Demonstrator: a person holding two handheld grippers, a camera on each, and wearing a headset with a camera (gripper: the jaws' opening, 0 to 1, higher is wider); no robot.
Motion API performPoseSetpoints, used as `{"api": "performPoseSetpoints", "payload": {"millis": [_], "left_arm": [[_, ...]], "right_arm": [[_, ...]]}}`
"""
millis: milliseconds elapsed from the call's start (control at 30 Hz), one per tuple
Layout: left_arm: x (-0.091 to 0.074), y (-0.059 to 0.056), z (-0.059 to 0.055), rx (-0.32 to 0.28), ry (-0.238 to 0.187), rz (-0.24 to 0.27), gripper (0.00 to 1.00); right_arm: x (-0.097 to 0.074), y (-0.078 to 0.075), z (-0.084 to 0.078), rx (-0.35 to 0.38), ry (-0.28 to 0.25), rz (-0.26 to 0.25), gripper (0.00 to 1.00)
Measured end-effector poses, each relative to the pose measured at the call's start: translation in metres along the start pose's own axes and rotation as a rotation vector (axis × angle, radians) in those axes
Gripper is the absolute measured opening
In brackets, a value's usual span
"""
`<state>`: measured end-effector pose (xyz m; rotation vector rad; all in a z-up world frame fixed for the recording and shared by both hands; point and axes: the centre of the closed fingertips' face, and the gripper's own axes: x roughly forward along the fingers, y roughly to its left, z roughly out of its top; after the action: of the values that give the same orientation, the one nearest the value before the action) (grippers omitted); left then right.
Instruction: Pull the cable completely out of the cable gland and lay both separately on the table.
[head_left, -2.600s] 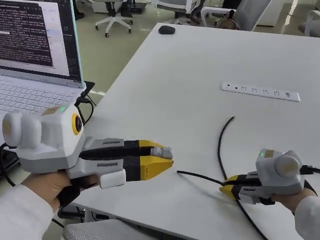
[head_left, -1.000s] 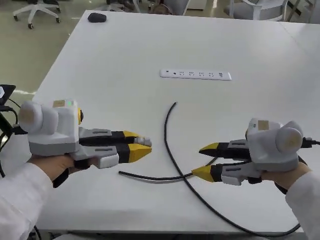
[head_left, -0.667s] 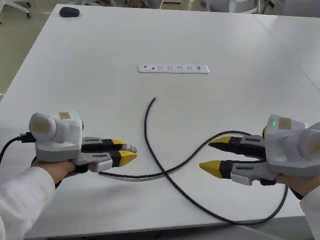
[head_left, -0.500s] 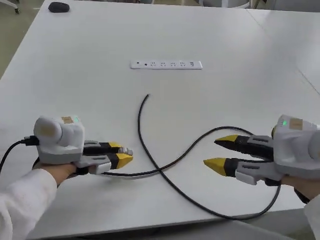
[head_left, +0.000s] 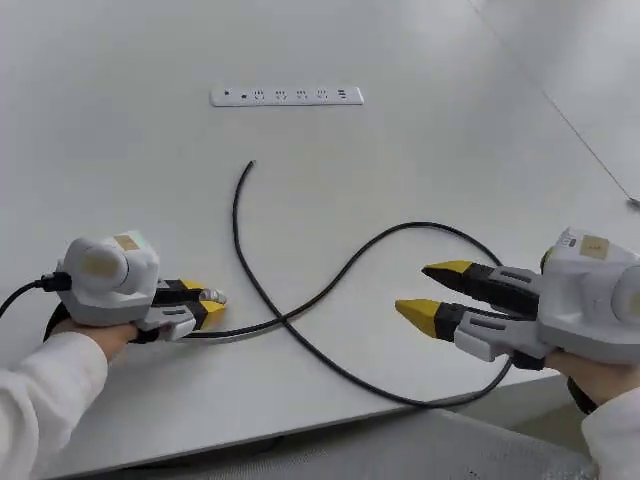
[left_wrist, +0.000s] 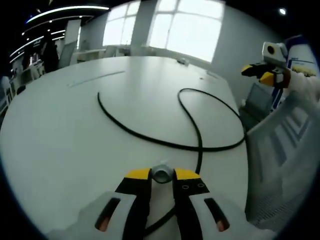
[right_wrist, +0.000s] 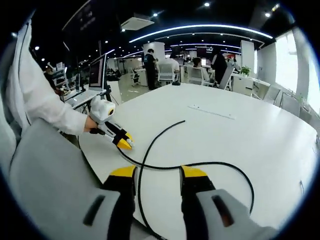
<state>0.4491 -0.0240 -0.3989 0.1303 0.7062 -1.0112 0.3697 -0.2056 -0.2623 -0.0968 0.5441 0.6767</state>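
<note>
We pinch the cable gland (head_left: 214, 296); the cable (head_left: 234, 215) lies across the bench (head_left: 430, 150).
Lower left, the left hand-held gripper (head_left: 206, 305) clamps it; lower right, the right hand-held gripper (head_left: 415, 288) is spread.

A wide white bench (head_left: 420, 150) takes up the near room, with a white power strip (head_left: 286, 96) lying flat toward its far side. A grey chair (head_left: 430, 450) stands at the near edge. Tall windows (left_wrist: 195, 27) line one wall (washed out by daylight). The other way, an open office runs back under a dark ceiling with curved light strips (right_wrist: 200, 27), with screens (right_wrist: 97, 70) and people (right_wrist: 150, 62) beyond.
</note>
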Motion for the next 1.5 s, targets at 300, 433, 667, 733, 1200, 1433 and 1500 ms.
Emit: {"api": "performPoseSetpoints", "payload": {"millis": [300,433,667,733,1200,1433,1500], "left_arm": [[0.008,0.001,-0.001,0.030,0.016,0.025,0.17],[0.008,0.000,-0.002,0.045,0.035,0.038,0.18],[0.001,-0.001,0.002,0.055,0.041,0.043,0.21],[-0.002,0.000,0.005,0.058,0.038,0.048,0.22],[-0.082,-0.010,0.031,-0.035,-0.047,0.090,0.46],[-0.142,-0.026,0.034,-0.103,-0.062,0.133,0.60],[-0.159,-0.033,0.033,-0.123,-0.066,0.154,0.63]], "right_arm": [[-0.003,-0.007,-0.002,0.029,-0.004,-0.029,0.35],[-0.004,-0.007,-0.004,0.033,-0.004,-0.029,0.35],[-0.008,-0.006,-0.005,0.041,-0.017,-0.030,0.36],[-0.010,-0.006,-0.005,0.041,-0.018,-0.028,0.36],[-0.016,-0.003,-0.016,0.030,0.048,0.023,0.50],[-0.017,0.003,-0.025,0.034,0.106,0.045,0.56],[-0.018,0.005,-0.027,0.037,0.115,0.046,0.57]]}}
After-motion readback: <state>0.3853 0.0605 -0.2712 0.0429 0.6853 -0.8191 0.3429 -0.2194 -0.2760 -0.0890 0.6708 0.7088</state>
